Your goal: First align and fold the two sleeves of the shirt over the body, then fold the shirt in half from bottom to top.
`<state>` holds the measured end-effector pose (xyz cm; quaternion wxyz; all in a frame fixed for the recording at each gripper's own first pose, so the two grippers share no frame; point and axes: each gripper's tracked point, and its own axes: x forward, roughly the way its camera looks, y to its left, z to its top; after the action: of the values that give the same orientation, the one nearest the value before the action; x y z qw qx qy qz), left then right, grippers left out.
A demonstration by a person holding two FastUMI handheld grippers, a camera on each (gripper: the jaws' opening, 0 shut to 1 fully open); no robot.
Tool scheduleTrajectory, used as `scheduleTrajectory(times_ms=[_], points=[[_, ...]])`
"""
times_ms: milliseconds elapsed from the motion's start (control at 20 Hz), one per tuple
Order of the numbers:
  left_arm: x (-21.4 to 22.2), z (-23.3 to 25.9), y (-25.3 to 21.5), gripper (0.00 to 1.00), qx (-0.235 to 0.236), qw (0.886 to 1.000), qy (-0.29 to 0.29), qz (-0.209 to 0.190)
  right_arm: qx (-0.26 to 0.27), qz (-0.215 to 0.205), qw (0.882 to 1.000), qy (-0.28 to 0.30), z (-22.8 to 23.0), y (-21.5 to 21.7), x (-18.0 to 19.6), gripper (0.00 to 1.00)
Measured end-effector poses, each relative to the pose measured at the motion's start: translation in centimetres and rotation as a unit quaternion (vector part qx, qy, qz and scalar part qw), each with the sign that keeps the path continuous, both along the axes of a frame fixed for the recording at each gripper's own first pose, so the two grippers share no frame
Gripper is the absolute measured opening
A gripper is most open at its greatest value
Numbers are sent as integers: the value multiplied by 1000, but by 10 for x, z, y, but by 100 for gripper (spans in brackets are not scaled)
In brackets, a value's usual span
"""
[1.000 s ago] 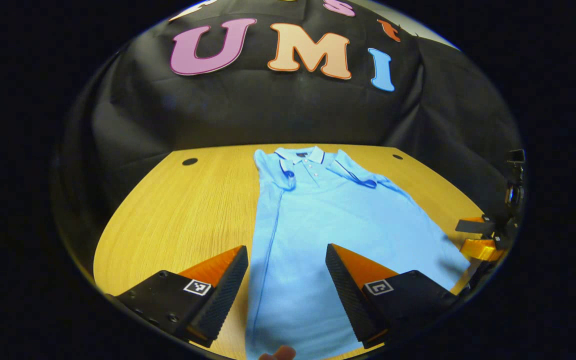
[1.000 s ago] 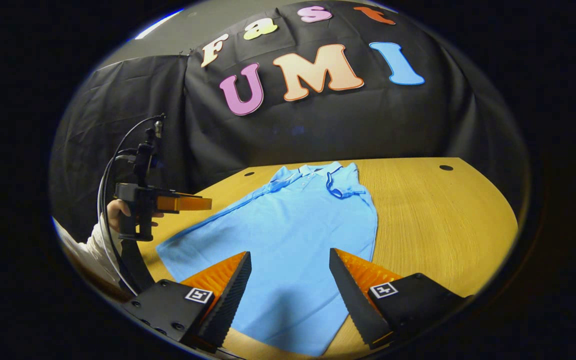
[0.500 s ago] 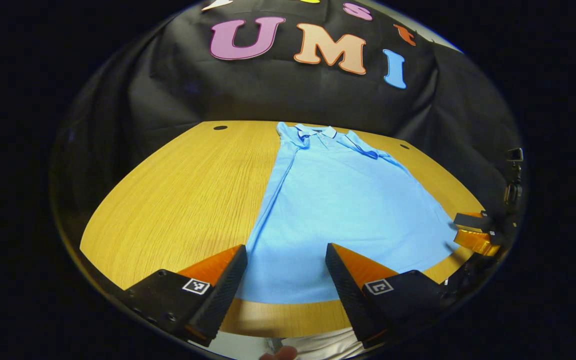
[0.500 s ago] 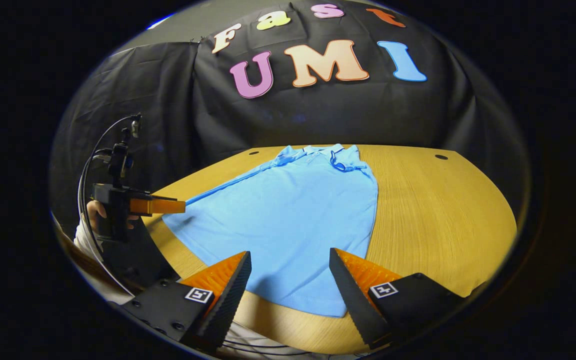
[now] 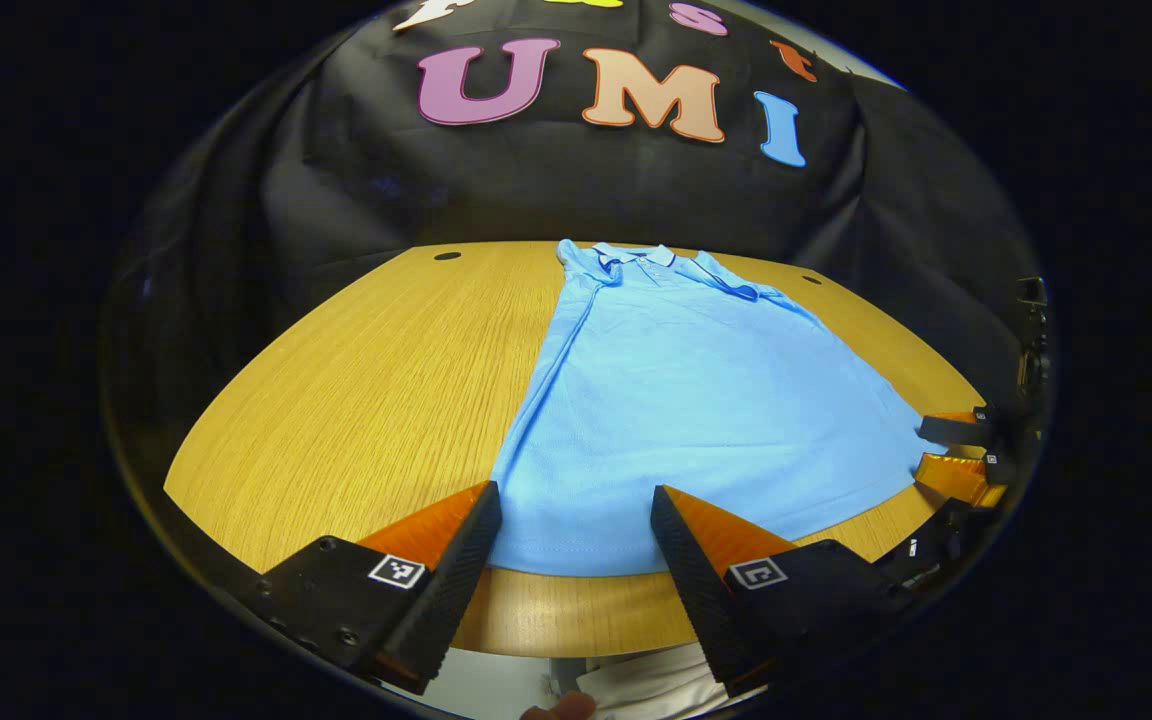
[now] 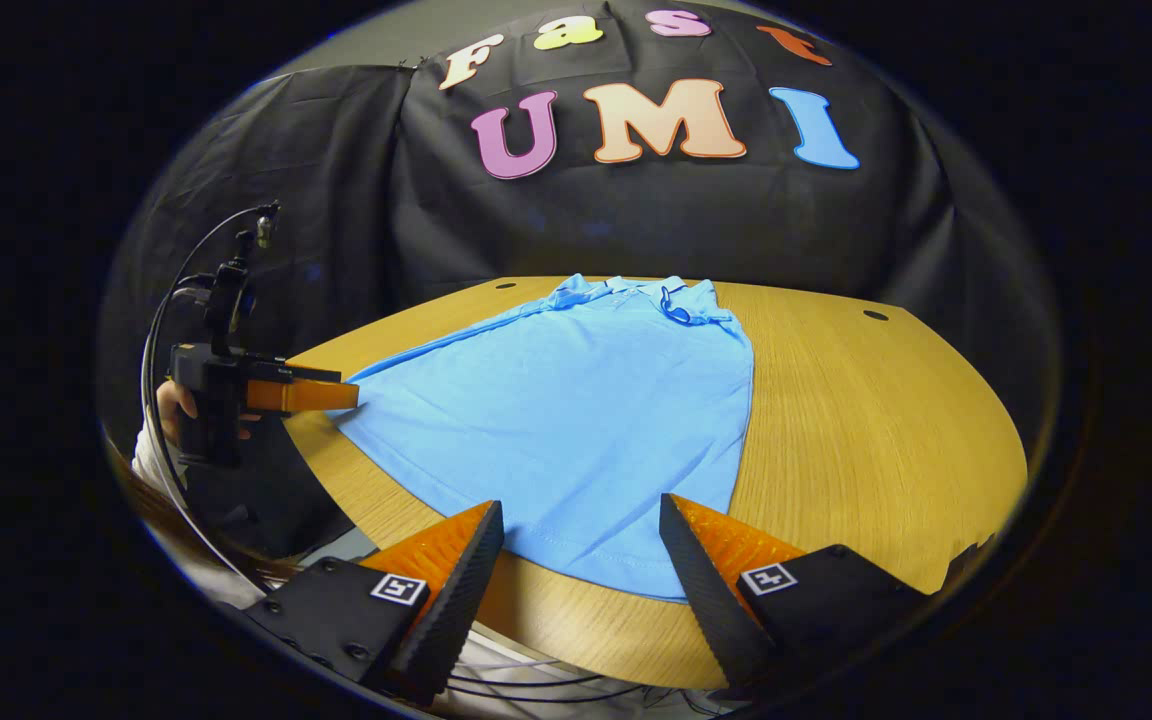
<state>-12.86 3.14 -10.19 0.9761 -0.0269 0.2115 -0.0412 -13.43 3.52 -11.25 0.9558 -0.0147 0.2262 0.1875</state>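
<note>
Wooden table point(image 5: 356, 390), pale oak grain, rounded front edge. Black cloth wall point(image 5: 536, 180) hangs behind it, creased. Two small dark holes in the tabletop near the back: in the left gripper view one at 11 o'clock point(image 5: 447, 256), another at 1 o'clock point(image 5: 812, 280).

Light blue polo shirt point(image 5: 676, 400) lies flat on the table, collar point(image 5: 636, 257) toward the wall at 12 o'clock, bottom hem along the front edge at 6 o'clock. Both short sleeves look folded in over the body, dark trim showing near the collar. A strip of bare wood shows between the hem and the table's front edge.

Left gripper point(image 5: 576, 545): fingers spread wide, nothing between them, poised above the hem near the shirt's left corner. In the right gripper view it sits at 9 o'clock point(image 6: 346, 397), a hand point(image 6: 171, 405) on its handle, a cable looping above; its tips reach the shirt's edge, contact unclear.

Right gripper point(image 6: 581, 555): fingers wide apart, holding nothing, above the hem toward the shirt's right side. In the left gripper view it shows at 3 o'clock point(image 5: 921, 447), tips just beside the shirt's corner.

Pale clothing of the person shows below the table's front edge point(image 5: 636, 685).
</note>
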Motion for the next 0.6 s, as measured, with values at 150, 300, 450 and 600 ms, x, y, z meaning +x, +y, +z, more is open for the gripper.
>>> scheduleTrajectory(times_ms=[150, 300, 450, 600], points=[[0, -1, 3, 93, 13, 1000, -5, 8, -2, -5, 1000, -6, -1, 1, 1, 98], [6, -1, 1, 93, 10, 1000, -16, 18, 2, -5, 1000, -13, -2, 5, 3, 98], [8, -1, -7, 90, 8, 1000, -27, 9, 11, 4, 1000, -12, -4, 12, 8, 72], [8, 0, -15, 64, 3, 999, -33, -8, 25, 12, 1000, -8, -3, 20, 11, 47]])
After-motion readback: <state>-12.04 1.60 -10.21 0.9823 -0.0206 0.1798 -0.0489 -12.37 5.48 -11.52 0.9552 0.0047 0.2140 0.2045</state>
